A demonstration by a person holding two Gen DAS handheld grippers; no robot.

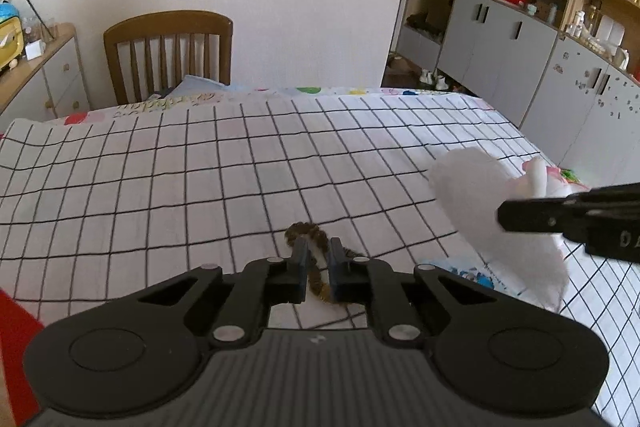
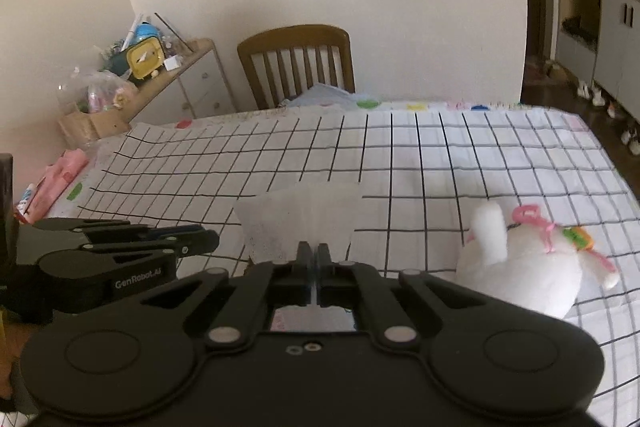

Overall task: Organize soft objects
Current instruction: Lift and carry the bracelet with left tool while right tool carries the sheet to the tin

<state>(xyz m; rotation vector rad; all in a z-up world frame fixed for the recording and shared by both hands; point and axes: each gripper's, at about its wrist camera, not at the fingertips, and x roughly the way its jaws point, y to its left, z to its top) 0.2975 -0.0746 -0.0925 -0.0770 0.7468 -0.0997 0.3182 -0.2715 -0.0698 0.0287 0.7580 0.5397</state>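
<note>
Gripping a brown, curly-textured soft scrap with a white patch (image 1: 316, 267), the left tool (image 1: 318, 255) has its blue-padded jaws pressed together on it, just above the white cloth with a black grid pattern that covers the surface (image 1: 200, 187). Part of the scrap curls out past the fingertips, and whether it touches the cloth cannot be told. The right tool (image 2: 314, 251) is clamped on a thin, white, semi-sheer square of fabric (image 2: 300, 223), which fans upward and outward from the closed jaws and is held clear of the cloth; in the left wrist view the same fabric (image 1: 480, 211) hangs as a pale flap at the right side, beside the dark fingers of the right tool. A white plush toy with a pink bow and an orange tag (image 2: 528, 259) lies on the gridded cloth to the right of the right tool, apart from it. A wooden slat-back chair (image 1: 168, 51) stands at the far edge of the surface, against the pale wall.
</note>
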